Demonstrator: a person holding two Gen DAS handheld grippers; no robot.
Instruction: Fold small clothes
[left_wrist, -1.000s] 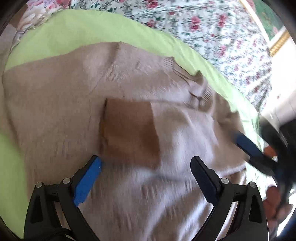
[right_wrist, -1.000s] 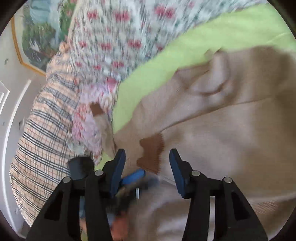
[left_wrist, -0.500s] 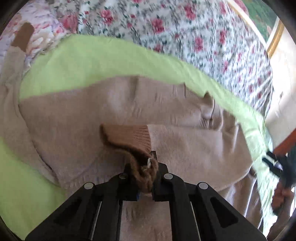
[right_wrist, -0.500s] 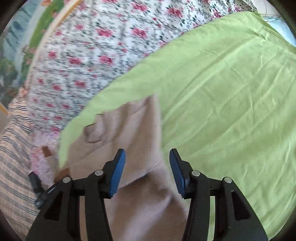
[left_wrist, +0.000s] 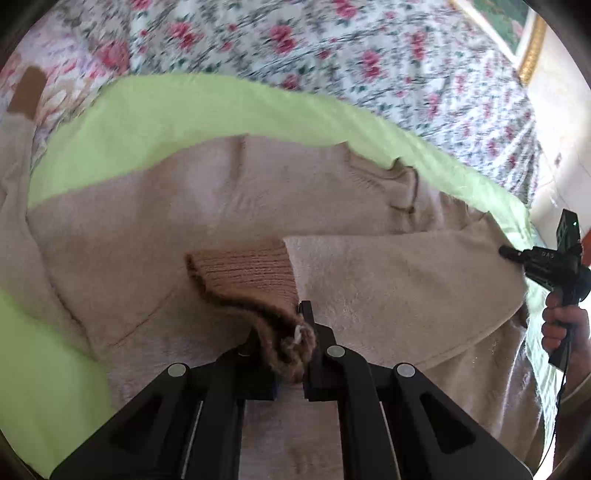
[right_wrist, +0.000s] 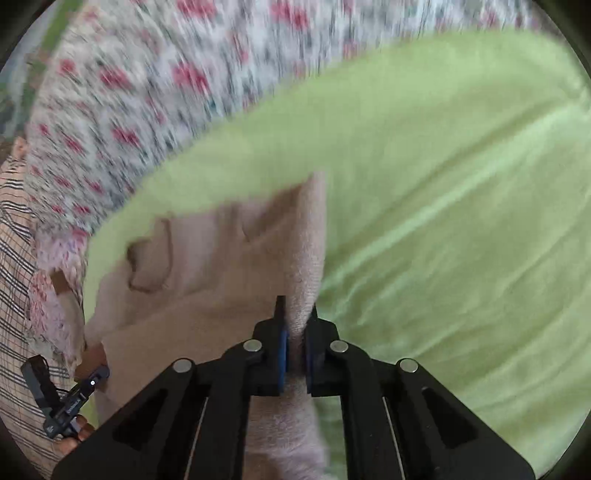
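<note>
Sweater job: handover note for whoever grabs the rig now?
Left tongs: shut on the brown cuff of the sleeve folded across the sweater.
Right tongs: shut on the sweater's side edge.
Sweater lies on the green sheet; other sleeve trails off toward the floral cover.
Done: one sleeve in.
Left: other sleeve, body folds.

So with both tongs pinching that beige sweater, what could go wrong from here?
The left tongs grip only the bunched tip of the brown cuff, so it might slip free or snag the knit. The right tongs hold a thin ridge of the sweater; pulling could drag the garment and ruck the green sheet.
</note>
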